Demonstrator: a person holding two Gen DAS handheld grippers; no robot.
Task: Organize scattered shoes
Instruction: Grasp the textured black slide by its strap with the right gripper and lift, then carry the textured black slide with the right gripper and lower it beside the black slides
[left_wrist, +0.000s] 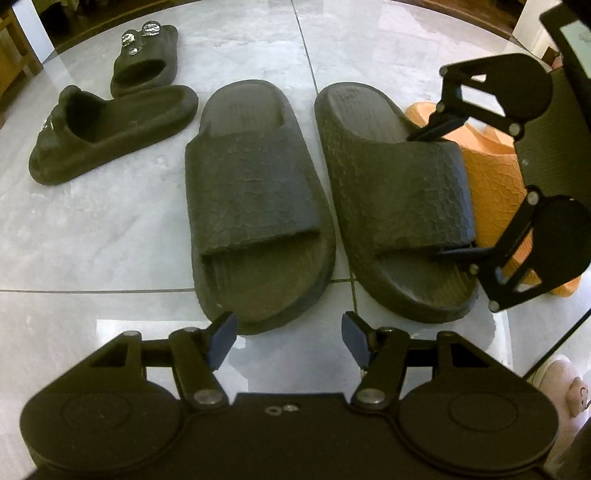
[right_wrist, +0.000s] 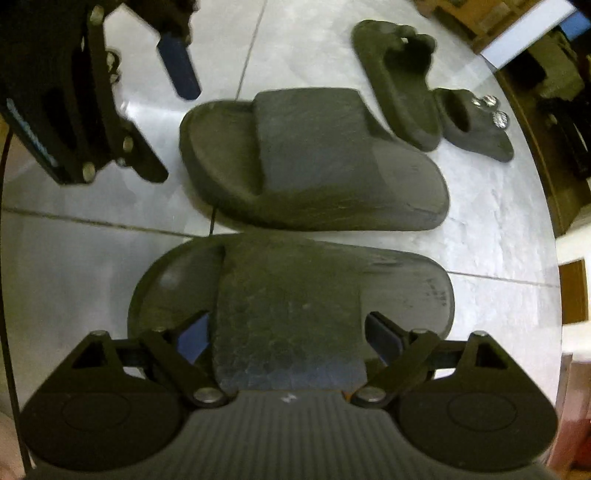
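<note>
Left gripper: the left gripper (left_wrist: 288, 332) is wide open with nothing in it. It hangs just off the toe of the left big slide (left_wrist: 258, 195) and touches nothing. It looks parked there to leave room.

Right gripper: here's the action. The right gripper (right_wrist: 290, 332) points steeply down with its jaws spread across the strap of the right big slide (left_wrist: 391, 192), one pad (right_wrist: 384, 332) at each strap edge. I cannot tell whether the pads actually press. The strap is the only raised part, so it is the natural handle.

Big pair: both lie flat on the floor (left_wrist: 92, 240), side by side, nearly touching, toes the same way. That reads as a matched pair, close to squared up.

Orange slide: an orange slide (left_wrist: 495, 173) is tucked against the right big slide's outer side, partly hidden behind it. My guess is that is why the right one is being nudged.

Small dark pair: one small slipper (left_wrist: 110, 133) and its mate (left_wrist: 147, 62) sit toward the floor's far-left edge, touching and at angles to each other, not yet lined up.

Stage: mid-job, I'd say.
</note>
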